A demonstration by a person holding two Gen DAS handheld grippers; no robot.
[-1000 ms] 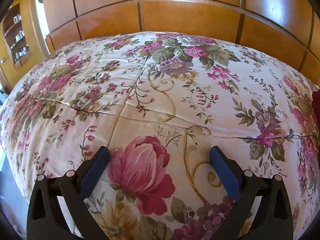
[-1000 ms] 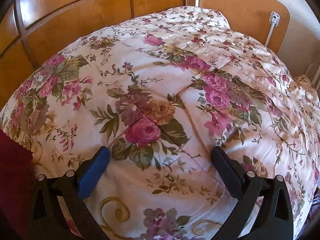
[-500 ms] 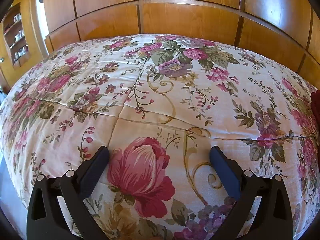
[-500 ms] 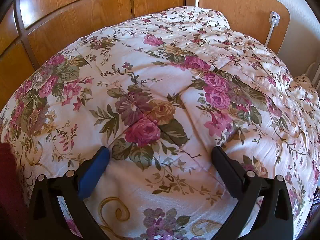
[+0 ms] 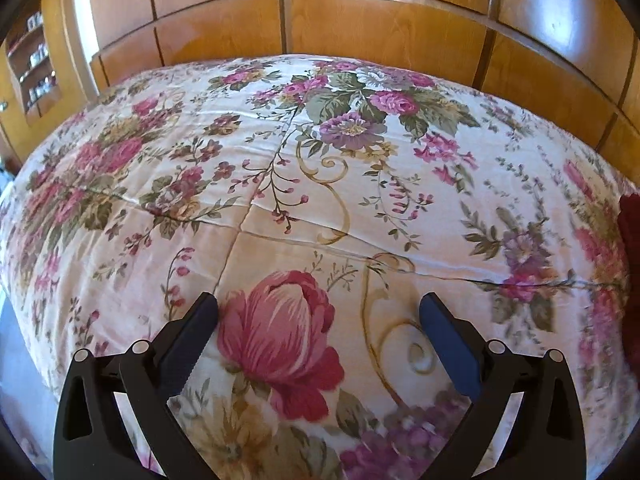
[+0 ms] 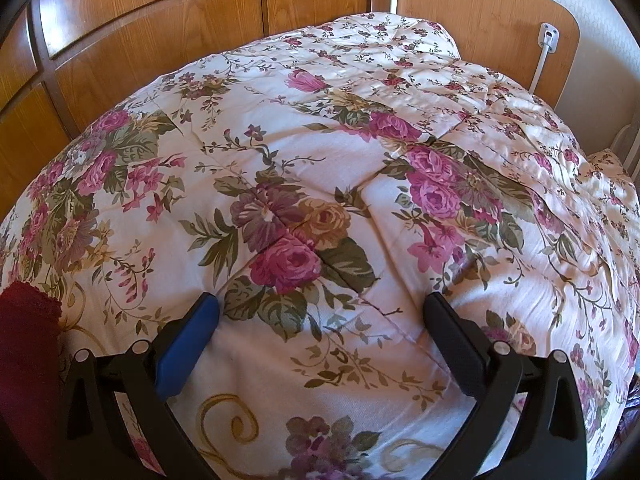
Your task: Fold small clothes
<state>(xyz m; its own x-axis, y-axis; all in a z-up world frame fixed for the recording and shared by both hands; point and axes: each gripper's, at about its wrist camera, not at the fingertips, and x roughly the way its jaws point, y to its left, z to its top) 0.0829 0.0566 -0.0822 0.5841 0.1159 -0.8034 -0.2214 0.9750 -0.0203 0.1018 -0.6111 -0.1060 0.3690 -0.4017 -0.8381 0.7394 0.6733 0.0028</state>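
Judging from both wrist views, you are only beginning: nothing folded is showing anywhere, and neither gripper is carrying cloth. Your left gripper (image 5: 318,320) is hanging over the bed with its jaws spread wide and empty, a big pink rose of the quilt print showing between the fingers. Your right gripper (image 6: 320,320) is doing the same, jaws wide apart, nothing between them.

The only garment in sight is a dark red cloth (image 6: 24,344), peeking in at the lower left edge of the right wrist view and again at the far right edge of the left wrist view (image 5: 631,216). It is lying on the bed between your two grippers, touching neither. How it is lying, flat or bunched, I cannot tell, since only a sliver is showing. So the whole job seems to be waiting: reaching it, spreading it, folding it.

You are working over a floral quilt (image 5: 280,184), soft and puffy with stitched seams. Wooden wall panels (image 5: 384,28) are running along the far edge of the bed, a headboard (image 6: 472,8) is standing at the pillow end, and shelves (image 5: 34,64) are showing beyond the far left corner.
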